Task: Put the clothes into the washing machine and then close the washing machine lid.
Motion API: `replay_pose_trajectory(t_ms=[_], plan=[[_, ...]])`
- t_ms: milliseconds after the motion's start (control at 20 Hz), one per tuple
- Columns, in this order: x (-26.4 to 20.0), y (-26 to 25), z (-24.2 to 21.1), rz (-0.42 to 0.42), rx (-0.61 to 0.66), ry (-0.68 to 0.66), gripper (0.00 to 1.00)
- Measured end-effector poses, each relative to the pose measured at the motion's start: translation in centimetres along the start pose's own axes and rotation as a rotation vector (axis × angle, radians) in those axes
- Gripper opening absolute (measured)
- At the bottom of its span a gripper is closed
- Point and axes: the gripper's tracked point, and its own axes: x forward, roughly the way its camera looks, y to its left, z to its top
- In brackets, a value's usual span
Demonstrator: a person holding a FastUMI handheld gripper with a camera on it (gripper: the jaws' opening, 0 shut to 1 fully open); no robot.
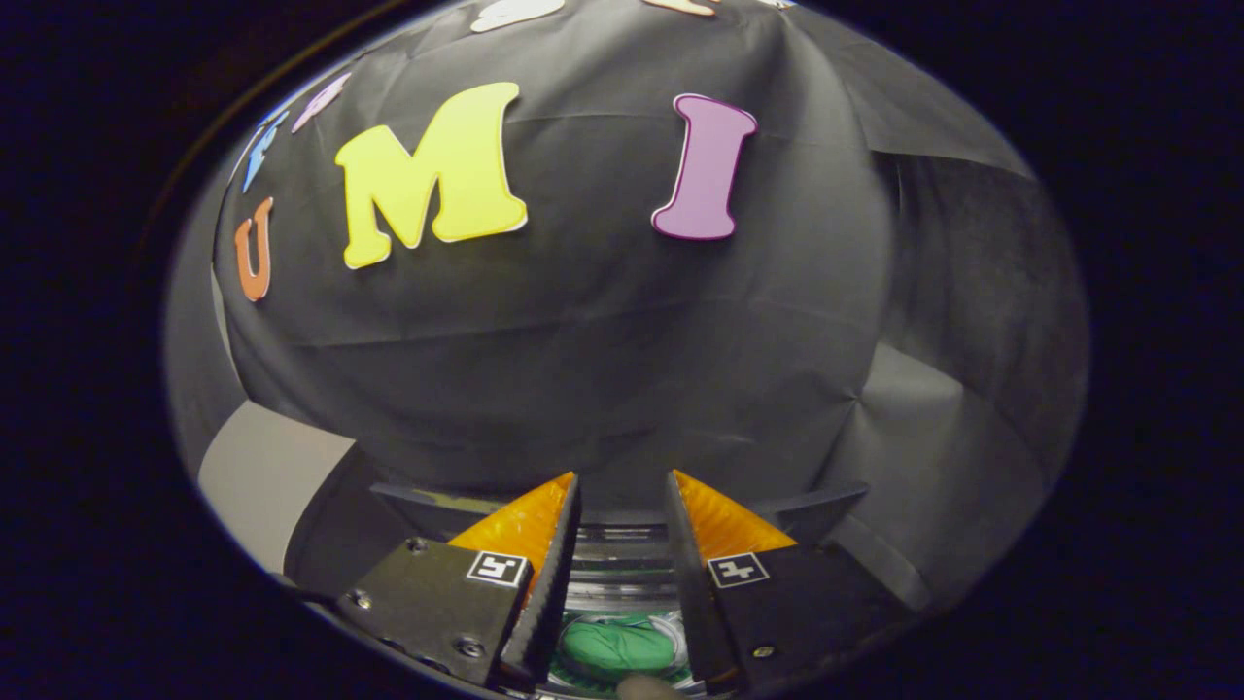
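My gripper (622, 478) is open, its fingers a moderate gap apart with nothing pressed between them. It points at the booth's black wall, just above the washing machine. Down through the gap between the fingers I see the round metal rim of the drum (622, 544), and inside it a bunched green cloth (614, 647) lying at the bottom. The fingers hide most of the drum's opening. Dark flat parts of the washing machine's top (814, 502) stick out to both sides behind the fingers; whether they belong to the lid I cannot tell.
The black cloth wall (583, 340) stands close beyond the machine. A pale grey panel (262, 476) shows to the left of the machine. A small beige rounded shape (649, 688) lies just below the green cloth.
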Motion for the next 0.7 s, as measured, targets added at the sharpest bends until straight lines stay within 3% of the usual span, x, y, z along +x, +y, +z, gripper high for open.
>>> replay_pose_trajectory(t_ms=[300,400,450,500,700], plan=[[3.2,0.6,-0.9,0.008,0.014,0.009,0.54],[4.3,0.4,-0.7,-0.009,-0.050,-0.038,0.55],[4.1,0.6,-0.5,-0.008,-0.086,-0.072,0.56],[4.1,0.6,-0.4,-0.012,-0.110,-0.093,0.64],[3.9,0.6,-0.6,-0.014,-0.048,-0.123,0.64]])
